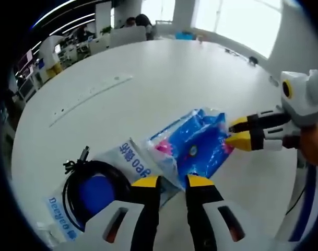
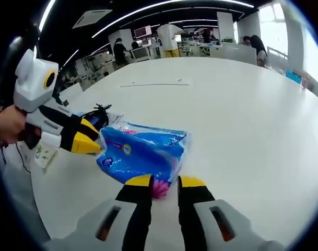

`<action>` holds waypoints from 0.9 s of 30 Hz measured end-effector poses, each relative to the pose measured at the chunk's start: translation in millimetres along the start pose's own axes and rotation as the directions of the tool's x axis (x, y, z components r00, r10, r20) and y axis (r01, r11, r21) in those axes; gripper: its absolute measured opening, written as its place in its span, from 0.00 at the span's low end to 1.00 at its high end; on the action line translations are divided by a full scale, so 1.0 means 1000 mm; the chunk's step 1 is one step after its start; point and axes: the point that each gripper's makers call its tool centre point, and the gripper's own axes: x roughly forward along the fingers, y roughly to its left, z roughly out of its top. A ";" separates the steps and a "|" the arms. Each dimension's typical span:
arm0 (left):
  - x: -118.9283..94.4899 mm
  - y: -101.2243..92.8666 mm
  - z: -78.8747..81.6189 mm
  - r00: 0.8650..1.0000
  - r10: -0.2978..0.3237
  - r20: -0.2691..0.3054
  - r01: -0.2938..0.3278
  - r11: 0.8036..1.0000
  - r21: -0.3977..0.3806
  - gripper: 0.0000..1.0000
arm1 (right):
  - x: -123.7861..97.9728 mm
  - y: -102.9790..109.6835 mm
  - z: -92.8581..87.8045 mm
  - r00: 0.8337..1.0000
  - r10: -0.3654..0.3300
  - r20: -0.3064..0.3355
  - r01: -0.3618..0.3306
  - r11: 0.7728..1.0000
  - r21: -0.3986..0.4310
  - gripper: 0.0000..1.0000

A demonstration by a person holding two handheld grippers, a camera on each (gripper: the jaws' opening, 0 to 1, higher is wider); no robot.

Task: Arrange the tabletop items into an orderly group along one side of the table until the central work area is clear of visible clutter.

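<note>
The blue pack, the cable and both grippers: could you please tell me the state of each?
Blue pack: flat on the table, pinched at opposite edges by both grippers.
Cable: coiled, on a white bag beside the pack.
Left gripper: shut on the pack's edge.
Right gripper: shut on the pack's edge.

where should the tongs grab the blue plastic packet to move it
Grip the blue plastic packet by its thin end edges, one tong at each end, as both are placed now. It lies flat on the white table, so the crimped ends probably pinch more easily than the bulging middle.
</note>
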 end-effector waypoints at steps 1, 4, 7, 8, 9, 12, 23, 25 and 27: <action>-0.001 0.000 0.001 1.000 -0.001 0.004 0.001 1.000 0.000 0.15 | 0.000 0.000 0.000 1.000 0.001 0.000 -0.001 1.000 0.001 0.18; -0.002 0.000 0.002 1.000 -0.002 0.008 0.002 1.000 -0.002 0.15 | 0.000 0.001 0.001 1.000 -0.001 0.004 0.001 1.000 0.003 0.19; -0.003 0.000 0.004 1.000 -0.002 0.014 0.002 1.000 -0.004 0.15 | -0.001 0.001 0.002 1.000 -0.003 0.003 0.003 1.000 0.009 0.22; -0.004 0.000 0.005 1.000 -0.002 0.016 0.002 1.000 0.000 0.15 | -0.001 0.000 0.002 1.000 -0.006 0.004 0.006 1.000 0.009 0.24; -0.004 -0.001 0.006 1.000 -0.003 0.018 0.003 1.000 -0.002 0.15 | -0.001 0.000 0.002 1.000 -0.007 0.007 0.007 1.000 0.014 0.25; -0.004 -0.001 0.006 1.000 -0.004 0.019 0.004 1.000 -0.001 0.15 | -0.002 -0.001 0.002 1.000 -0.015 0.008 0.015 1.000 0.018 0.28; -0.008 0.000 0.008 0.999 -0.007 0.031 0.007 1.000 -0.005 0.20 | -0.007 -0.007 0.007 0.998 -0.050 0.030 0.049 0.998 0.045 0.43; -0.009 0.000 0.009 0.999 -0.007 0.035 0.007 1.000 -0.005 0.22 | -0.007 -0.007 0.008 0.998 -0.053 0.031 0.051 0.998 0.047 0.45; -0.010 0.000 0.010 0.999 -0.008 0.039 0.008 1.000 -0.004 0.22 | -0.007 -0.006 0.010 0.998 -0.056 0.035 0.054 0.997 0.047 0.45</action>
